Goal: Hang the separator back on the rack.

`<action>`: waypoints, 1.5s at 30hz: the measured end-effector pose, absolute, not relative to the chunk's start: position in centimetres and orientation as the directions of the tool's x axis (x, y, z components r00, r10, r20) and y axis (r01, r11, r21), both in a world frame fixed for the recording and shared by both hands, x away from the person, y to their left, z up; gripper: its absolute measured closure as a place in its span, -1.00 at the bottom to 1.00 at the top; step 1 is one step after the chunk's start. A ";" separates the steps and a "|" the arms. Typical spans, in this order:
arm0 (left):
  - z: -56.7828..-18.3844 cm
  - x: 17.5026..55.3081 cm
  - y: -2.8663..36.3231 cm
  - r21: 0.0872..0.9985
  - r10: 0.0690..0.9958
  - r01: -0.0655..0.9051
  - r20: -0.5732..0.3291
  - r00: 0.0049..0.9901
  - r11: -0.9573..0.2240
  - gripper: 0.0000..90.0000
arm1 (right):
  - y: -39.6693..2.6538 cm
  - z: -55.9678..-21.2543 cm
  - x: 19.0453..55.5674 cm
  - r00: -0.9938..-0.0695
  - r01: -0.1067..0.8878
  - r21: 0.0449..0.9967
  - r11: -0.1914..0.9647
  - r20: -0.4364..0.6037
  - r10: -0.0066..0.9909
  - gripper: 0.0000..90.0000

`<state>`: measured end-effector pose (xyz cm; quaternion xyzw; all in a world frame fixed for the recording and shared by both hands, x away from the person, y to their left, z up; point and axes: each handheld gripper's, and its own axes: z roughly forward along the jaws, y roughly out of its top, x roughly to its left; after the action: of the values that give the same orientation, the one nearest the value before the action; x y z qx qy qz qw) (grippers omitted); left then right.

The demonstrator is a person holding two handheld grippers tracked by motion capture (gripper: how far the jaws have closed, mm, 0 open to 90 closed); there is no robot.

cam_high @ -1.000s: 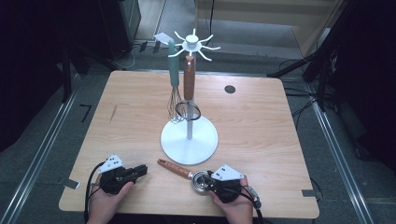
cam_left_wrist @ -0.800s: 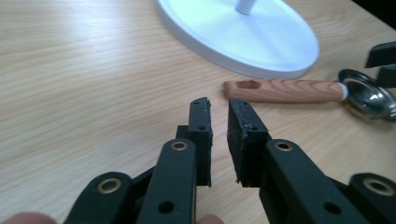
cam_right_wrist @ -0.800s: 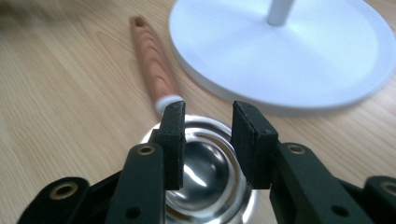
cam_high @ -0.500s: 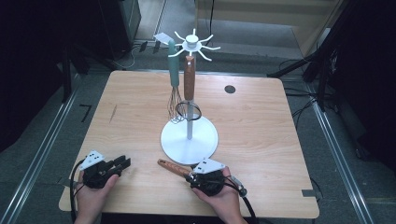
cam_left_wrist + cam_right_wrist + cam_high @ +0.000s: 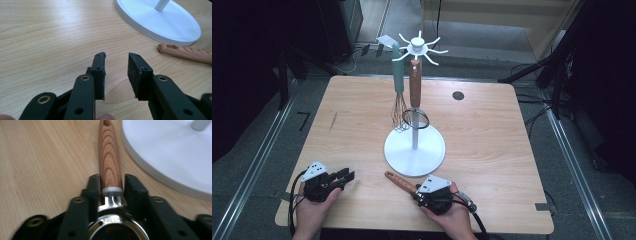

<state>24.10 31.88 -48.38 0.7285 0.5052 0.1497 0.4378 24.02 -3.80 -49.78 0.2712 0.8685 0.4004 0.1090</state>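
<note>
A utensil with a wooden handle (image 5: 398, 181) and a steel ring head lies near the table's front edge, handle pointing to the far left. My right gripper (image 5: 416, 191) is shut on it where the handle meets the steel neck (image 5: 111, 192); its jaws have just been opening a little, with the handle (image 5: 110, 157) between them. At the front left my left gripper (image 5: 348, 176) rests low over bare wood. Its jaws (image 5: 116, 56) have just been opening slightly and stand apart with nothing between them. The handle's end (image 5: 187, 52) lies off to its right.
A white utensil stand (image 5: 414, 150) with a round base (image 5: 162, 22) rises at the table's middle, its base edge (image 5: 170, 152) close beside the lying handle. A green-handled whisk (image 5: 398, 80) and a brown-handled tool (image 5: 414, 87) hang from its hooks. A dark hole (image 5: 458, 95) marks the far right.
My right gripper has slid left over the utensil's ring head, which now sits under it. My left hand has moved left along the front edge.
</note>
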 end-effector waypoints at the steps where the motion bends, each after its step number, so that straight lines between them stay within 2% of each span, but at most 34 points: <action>1: -48.4 24.1 31.7 0.790 0.865 0.604 -0.227 0.447 -0.105 0.51 | -4.3 -49.7 23.9 -0.822 0.387 0.766 0.513 0.034 0.568 0.26; 3: -48.4 24.1 31.4 0.790 0.861 0.604 -0.232 0.453 -0.105 0.51 | -5.4 -49.2 23.4 -0.795 0.403 0.787 0.468 0.048 0.604 0.18; 6: -48.4 24.2 30.9 0.787 0.854 0.606 -0.232 0.465 -0.117 0.54 | -7.4 -48.2 22.8 -0.718 0.458 0.804 0.380 0.083 0.691 0.26; 10: -48.4 24.4 30.3 0.786 0.845 0.605 -0.234 0.480 -0.126 0.61 | -9.6 -48.2 22.2 -0.653 0.526 0.792 0.311 0.142 0.744 0.79; 13: -48.3 24.6 30.0 0.787 0.840 0.602 -0.233 0.491 -0.134 0.62 | -9.5 -48.5 21.4 -0.673 0.543 0.767 0.342 0.153 0.724 1.00; 19: -48.4 25.2 29.4 0.786 0.829 0.603 -0.240 0.505 -0.139 0.61 | -8.6 -49.5 20.8 -0.677 0.555 0.717 0.422 0.094 0.730 1.00; 26: -48.4 25.2 29.2 0.782 0.823 0.604 -0.238 0.516 -0.152 0.63 | -10.4 -49.7 21.6 -0.644 0.577 0.713 0.398 0.097 0.759 0.93; 35: -48.3 25.2 29.8 0.788 0.831 0.603 -0.249 0.497 -0.124 0.61 | -12.5 -49.7 22.4 -0.645 0.570 0.718 0.399 0.089 0.759 0.82; 39: -48.2 25.1 30.2 0.794 0.833 0.598 -0.257 0.490 -0.106 0.59 | -12.7 -49.2 22.5 -0.692 0.527 0.737 0.423 0.083 0.717 0.69; 45: -48.2 25.0 31.3 0.798 0.846 0.597 -0.260 0.466 -0.084 0.50 | -12.5 -47.9 23.5 -0.794 0.424 0.728 0.539 0.013 0.607 0.41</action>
<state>25.02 31.35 -48.19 0.7236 0.4985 0.1358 0.4577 23.48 -12.54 -47.93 0.2969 0.8688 0.3773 0.1212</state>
